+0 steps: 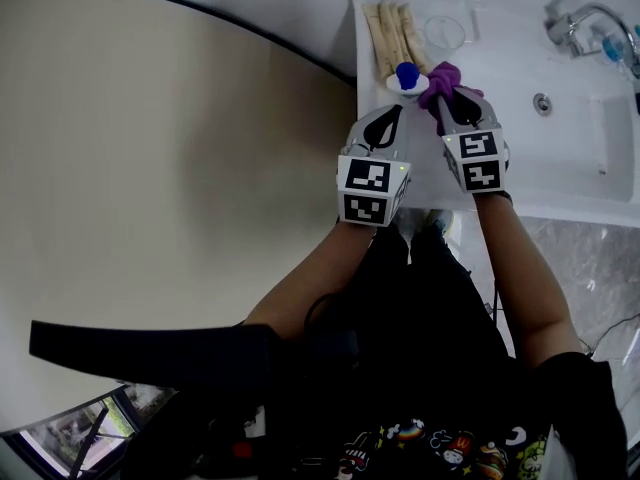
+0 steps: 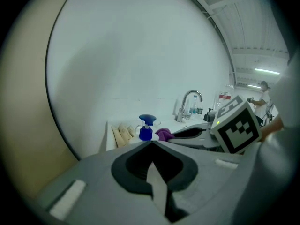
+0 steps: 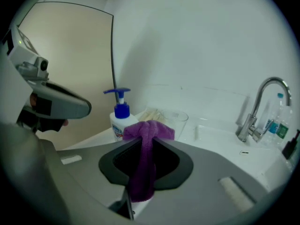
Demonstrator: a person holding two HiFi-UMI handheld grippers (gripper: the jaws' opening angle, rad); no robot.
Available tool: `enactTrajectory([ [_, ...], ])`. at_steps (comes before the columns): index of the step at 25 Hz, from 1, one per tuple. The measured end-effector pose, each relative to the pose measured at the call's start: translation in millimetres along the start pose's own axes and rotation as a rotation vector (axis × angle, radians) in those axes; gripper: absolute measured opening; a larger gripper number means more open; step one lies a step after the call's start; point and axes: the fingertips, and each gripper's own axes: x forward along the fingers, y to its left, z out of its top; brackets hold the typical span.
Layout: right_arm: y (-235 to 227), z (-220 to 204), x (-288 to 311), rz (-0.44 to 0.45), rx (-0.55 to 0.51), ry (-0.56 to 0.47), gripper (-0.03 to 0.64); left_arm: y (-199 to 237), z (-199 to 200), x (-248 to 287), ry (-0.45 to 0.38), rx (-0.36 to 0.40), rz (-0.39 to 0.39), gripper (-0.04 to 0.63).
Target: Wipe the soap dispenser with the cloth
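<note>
The soap dispenser (image 1: 407, 78), a white bottle with a blue pump, stands on the white counter (image 1: 375, 78) near its left edge. It also shows as the dispenser (image 3: 121, 118) and the dispenser (image 2: 146, 128) in the two gripper views. My right gripper (image 1: 444, 98) is shut on a purple cloth (image 1: 445, 78). The cloth (image 3: 147, 139) bunches at the jaw tips, just right of the bottle and very close to it. My left gripper (image 1: 397, 108) is shut with nothing in it, and it hovers just in front of the bottle.
Behind the dispenser lie pale rolled items (image 1: 395, 30) and a clear glass (image 1: 445, 33). The sink basin (image 1: 600, 148) with its drain and a chrome faucet (image 1: 580, 23) are to the right. A beige wall panel (image 1: 150, 168) borders the counter's left edge.
</note>
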Motion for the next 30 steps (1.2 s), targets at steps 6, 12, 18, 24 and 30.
enactTrajectory([
  [6,11.8,41.8,-34.9,-0.083,0.058,-0.096,0.087,4.2,6.2,-6.3,-0.023,0.015,-0.084,0.0],
  [12,52.8,40.5,-40.9,-0.105,0.113,-0.117,0.087,16.2,3.7,-15.2,-0.038,0.041,-0.141,0.0],
  [18,94.4,44.4,-22.9,-0.087,0.114,-0.129,0.089,42.0,-12.5,-31.6,-0.025,0.04,-0.143,0.0],
  [24,117.5,69.5,-0.2,-0.079,0.072,-0.168,0.089,77.3,-29.3,-44.0,-0.009,0.014,-0.108,0.0],
  [30,119.9,65.8,18.0,-0.118,0.119,-0.147,0.089,98.3,-32.5,-47.6,0.005,-0.005,-0.078,0.0],
])
